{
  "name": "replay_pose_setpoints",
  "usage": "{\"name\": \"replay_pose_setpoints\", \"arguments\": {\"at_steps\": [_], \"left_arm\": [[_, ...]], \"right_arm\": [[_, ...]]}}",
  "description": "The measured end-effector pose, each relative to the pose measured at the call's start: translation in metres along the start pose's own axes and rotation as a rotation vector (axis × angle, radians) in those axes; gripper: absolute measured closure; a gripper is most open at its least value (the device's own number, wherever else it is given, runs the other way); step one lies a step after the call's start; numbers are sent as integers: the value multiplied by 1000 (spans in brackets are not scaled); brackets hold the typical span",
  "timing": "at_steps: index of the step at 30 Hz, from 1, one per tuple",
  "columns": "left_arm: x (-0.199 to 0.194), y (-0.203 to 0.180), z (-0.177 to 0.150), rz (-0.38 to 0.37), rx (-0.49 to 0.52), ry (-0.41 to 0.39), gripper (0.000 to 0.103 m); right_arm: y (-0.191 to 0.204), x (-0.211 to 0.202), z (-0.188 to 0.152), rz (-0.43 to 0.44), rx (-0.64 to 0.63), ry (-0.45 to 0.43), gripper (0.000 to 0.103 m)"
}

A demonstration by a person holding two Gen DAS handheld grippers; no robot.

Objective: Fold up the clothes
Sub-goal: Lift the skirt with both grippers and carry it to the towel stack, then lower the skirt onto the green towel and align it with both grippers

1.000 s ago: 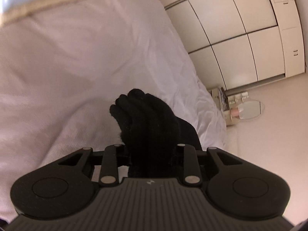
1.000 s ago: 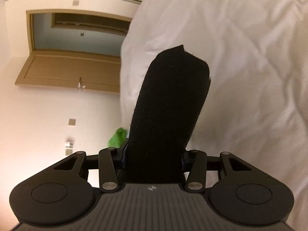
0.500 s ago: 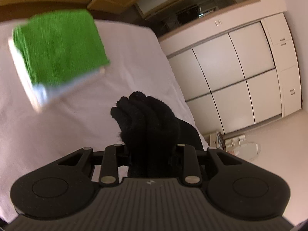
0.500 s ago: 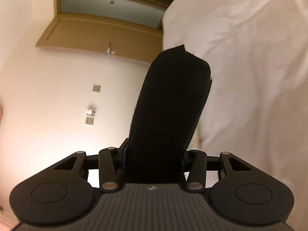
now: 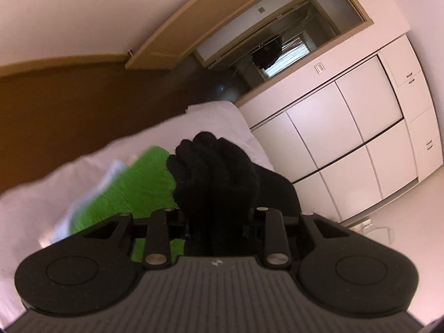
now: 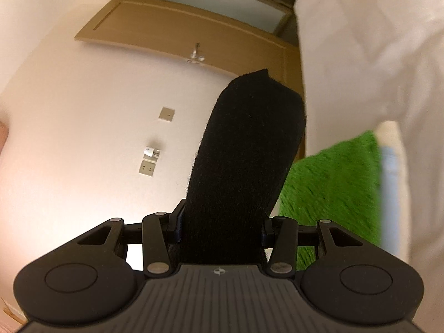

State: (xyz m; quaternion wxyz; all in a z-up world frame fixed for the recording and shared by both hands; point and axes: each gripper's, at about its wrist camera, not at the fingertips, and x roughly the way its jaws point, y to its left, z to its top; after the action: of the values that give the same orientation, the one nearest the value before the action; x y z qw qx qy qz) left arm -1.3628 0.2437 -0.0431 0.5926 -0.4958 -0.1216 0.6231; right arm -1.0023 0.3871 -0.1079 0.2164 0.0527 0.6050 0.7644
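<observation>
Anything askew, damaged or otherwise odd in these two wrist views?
Nothing stands out. Each gripper grips black knitted fabric, and the folded green towel lies flat atop a pale folded stack on the white bed sheet. Both views are motion-blurred.

Both grippers, left gripper [image 5: 219, 222] & right gripper [image 6: 220, 230]: matte black, ribbed grey top plate w/ small logo, round side discs, silver pivot screws.

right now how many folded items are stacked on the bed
3 visible: a green cloth on top, a pale blue layer under it, a cream one at the edge. More may be hidden beneath.
</observation>
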Motion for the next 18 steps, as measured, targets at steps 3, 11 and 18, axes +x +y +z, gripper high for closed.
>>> {"name": "replay_pose_setpoints", "arguments": {"at_steps": [3,11,18], "left_arm": [[35,53,-11,95,-61,98,72],[52,93,-21,33,-161,168,65],[45,94,-11,107,-163,215,55]], "right_arm": [[-39,30,-12,-59,33,25,54],[-79,41,-41,-312,69,69,53],[-49,67,-36,-482,-64,83,31]]}}
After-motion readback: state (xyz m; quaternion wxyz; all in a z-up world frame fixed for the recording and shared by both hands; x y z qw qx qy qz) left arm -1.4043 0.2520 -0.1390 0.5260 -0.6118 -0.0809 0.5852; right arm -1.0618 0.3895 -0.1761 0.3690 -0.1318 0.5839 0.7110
